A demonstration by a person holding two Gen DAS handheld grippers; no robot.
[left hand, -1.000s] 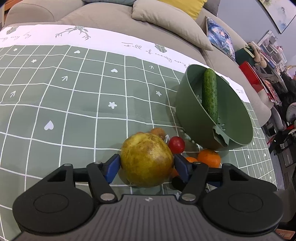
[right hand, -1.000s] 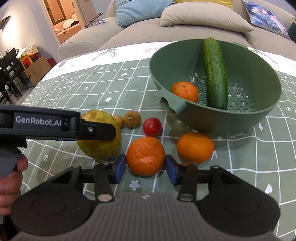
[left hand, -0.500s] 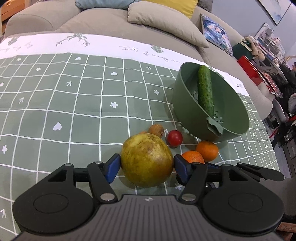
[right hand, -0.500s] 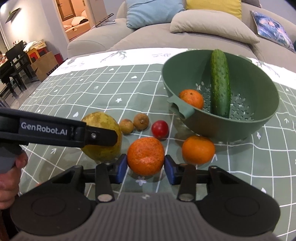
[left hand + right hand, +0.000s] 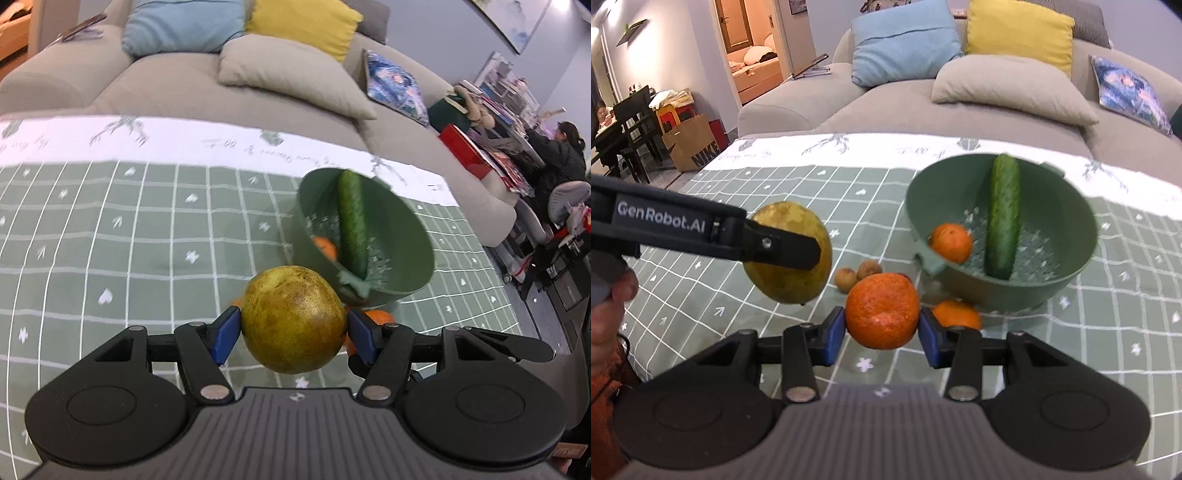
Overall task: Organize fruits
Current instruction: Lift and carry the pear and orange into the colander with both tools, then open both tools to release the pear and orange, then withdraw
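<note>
Grippers (image 5: 293, 330) (image 5: 881, 330) aloft, angled downward

Green colander (image 5: 1071, 258), white-gridded green tablecloth (image 5: 738, 295)

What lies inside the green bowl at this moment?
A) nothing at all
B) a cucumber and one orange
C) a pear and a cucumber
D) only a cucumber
B: in the right wrist view the bowl holds a cucumber and one orange; the pear is held outside it in the left hand-held gripper.
</note>
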